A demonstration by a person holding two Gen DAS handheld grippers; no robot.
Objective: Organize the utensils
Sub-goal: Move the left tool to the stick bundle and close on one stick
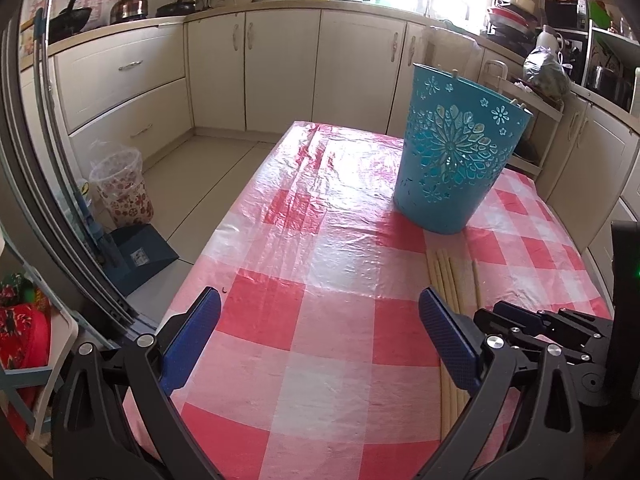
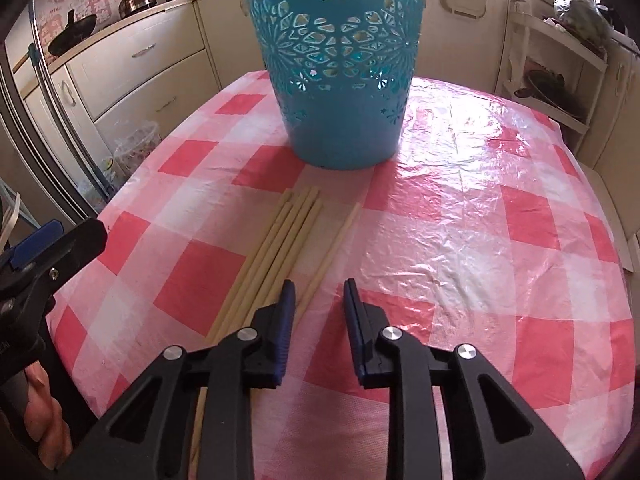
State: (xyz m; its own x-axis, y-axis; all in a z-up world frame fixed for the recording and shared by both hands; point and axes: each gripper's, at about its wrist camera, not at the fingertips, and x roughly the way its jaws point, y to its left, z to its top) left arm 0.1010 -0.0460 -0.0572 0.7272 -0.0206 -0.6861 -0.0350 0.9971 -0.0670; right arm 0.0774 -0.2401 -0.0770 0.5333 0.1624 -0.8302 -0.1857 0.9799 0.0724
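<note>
A teal cut-out plastic bucket (image 1: pixel 456 160) (image 2: pixel 340 80) stands upright on the red-and-white checked tablecloth (image 1: pixel 320 280) (image 2: pixel 480 240). In front of it lie several pale wooden chopsticks (image 1: pixel 444 276) (image 2: pixel 276 240) in a bundle, with a single chopstick (image 2: pixel 340 236) a little to their right. My right gripper (image 2: pixel 319 286) hovers over the near end of that single chopstick; its jaws stand narrowly apart and the pads do not press on it. My left gripper (image 1: pixel 320 300) is wide open over bare cloth, left of the chopsticks, holding nothing. The chopsticks' near ends are hidden under the gripper bodies.
The table's left edge drops to a tiled floor with a patterned waste bin (image 1: pixel 120 188) and a blue dustpan (image 1: pixel 140 256). Cream cabinets (image 1: pixel 256 68) line the back. A white shelf rack (image 2: pixel 552 80) stands beyond the table's right side. A person's hand (image 2: pixel 40 420) shows at lower left.
</note>
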